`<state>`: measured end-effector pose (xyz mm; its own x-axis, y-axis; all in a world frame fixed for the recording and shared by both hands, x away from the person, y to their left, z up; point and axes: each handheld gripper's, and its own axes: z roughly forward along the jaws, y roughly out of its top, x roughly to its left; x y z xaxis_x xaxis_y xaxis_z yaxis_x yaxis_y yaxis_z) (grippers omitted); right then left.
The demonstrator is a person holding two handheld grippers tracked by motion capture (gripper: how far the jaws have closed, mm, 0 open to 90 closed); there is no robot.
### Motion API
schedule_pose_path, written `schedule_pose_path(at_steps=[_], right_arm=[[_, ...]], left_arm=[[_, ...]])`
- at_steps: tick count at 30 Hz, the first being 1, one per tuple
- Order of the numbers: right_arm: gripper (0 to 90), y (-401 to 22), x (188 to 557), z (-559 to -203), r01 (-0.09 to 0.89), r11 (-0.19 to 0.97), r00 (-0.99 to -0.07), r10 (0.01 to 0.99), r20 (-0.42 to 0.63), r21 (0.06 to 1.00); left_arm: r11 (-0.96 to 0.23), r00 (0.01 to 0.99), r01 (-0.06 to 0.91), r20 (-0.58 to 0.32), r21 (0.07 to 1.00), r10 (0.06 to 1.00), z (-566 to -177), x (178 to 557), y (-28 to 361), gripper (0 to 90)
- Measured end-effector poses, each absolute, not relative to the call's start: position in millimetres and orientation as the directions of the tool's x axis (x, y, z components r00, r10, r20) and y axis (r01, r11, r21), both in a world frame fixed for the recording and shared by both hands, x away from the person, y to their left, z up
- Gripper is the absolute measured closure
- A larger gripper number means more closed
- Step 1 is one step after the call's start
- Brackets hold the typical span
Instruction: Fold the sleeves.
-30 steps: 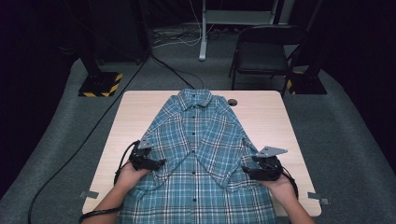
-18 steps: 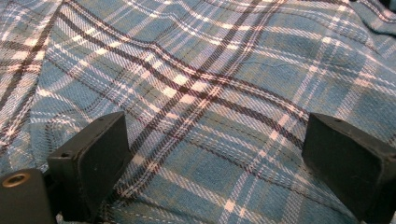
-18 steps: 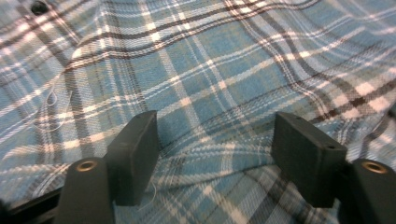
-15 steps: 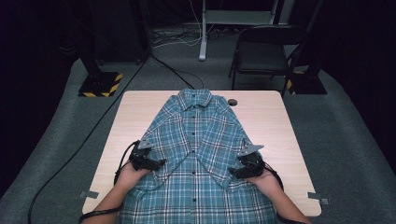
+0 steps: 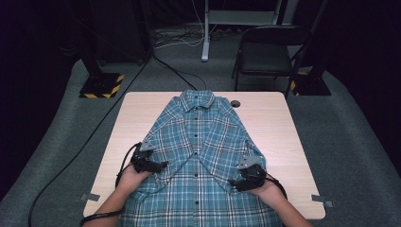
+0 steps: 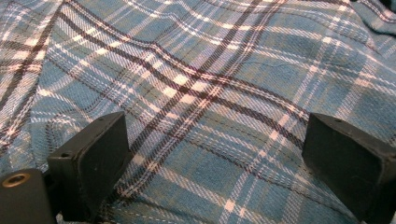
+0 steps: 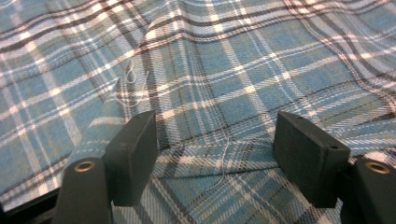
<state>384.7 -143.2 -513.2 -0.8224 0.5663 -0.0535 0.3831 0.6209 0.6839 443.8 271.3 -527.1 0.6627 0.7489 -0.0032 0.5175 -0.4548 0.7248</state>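
While the blue plaid button-up shirt (image 5: 201,156) is lying face up along the middle of the light wooden table (image 5: 269,123), collar at the far end and hem hanging off the near edge, both sleeves are already lying folded in across the front, so the work appears to be at the sleeve-folding step of a shirt fold. The left gripper (image 5: 158,166) is resting at the left folded sleeve with its jaws standing wide; in the left gripper view plaid cloth is lying flat between the two black pads (image 6: 98,154) and nothing is being pinched. The right gripper (image 5: 236,183) is sitting low on the right folded sleeve, and its jaws have just been opening: they are now fairly wide, and in the right gripper view a folded cloth edge with a loose white thread (image 7: 224,161) is lying between the pads, which are not pressing on it. The next move is probably calling for fresh grips lower down, near the hem, so the bottom can be carried up toward the collar without disturbing the sleeves.
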Motion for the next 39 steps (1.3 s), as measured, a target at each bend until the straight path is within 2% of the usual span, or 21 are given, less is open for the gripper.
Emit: schedule_pose_path(at_steps=[4, 8, 11, 18, 21, 26, 33, 39], right_arm=[[30.0, -143.1, 392.6, -501.0, 0.431, 0.564, -0.790, 0.613, -0.008, 0.704], [26.4, -140.2, 413.5, -489.0, 0.421, 0.537, -0.745, 0.665, -0.059, 0.731], [26.1, -139.0, 435.7, -487.0, 0.453, 0.516, -0.703, 0.708, -0.065, 0.727], [26.4, -144.5, 473.8, -493.6, 0.545, 0.430, -0.594, 0.804, -0.030, 0.719], [25.4, -148.5, 479.2, -508.1, 0.598, 0.442, -0.582, 0.813, -0.018, 0.669], [25.7, -159.6, 475.9, -510.9, 0.602, 0.418, -0.578, 0.816, 0.011, 0.680], [25.7, -169.0, 458.8, -495.6, 0.541, 0.444, -0.587, 0.808, -0.058, 0.714], [24.5, -160.2, 472.8, -489.3, 0.523, 0.406, -0.577, 0.816, -0.040, 0.749]], left_arm=[[-0.455, 0.663, 0.518, -0.004, 0.724, 0.749, -527.2, 444.0, 271.2, 7.1], [-0.454, 0.663, 0.518, -0.004, 0.724, 0.749, -527.2, 444.0, 271.2, 7.1], [-0.454, 0.663, 0.518, -0.004, 0.725, 0.749, -527.2, 444.0, 271.2, 7.1], [-0.454, 0.662, 0.518, -0.004, 0.725, 0.749, -527.2, 443.8, 271.2, 7.1], [-0.454, 0.662, 0.518, -0.004, 0.725, 0.749, -527.2, 443.8, 271.2, 7.1], [-0.454, 0.662, 0.518, -0.004, 0.725, 0.749, -527.2, 443.9, 271.2, 7.1], [-0.454, 0.663, 0.518, -0.005, 0.724, 0.748, -527.2, 444.1, 271.3, 7.0], [-0.452, 0.662, 0.519, -0.006, 0.726, 0.750, -527.3, 444.0, 271.0, 7.0]])
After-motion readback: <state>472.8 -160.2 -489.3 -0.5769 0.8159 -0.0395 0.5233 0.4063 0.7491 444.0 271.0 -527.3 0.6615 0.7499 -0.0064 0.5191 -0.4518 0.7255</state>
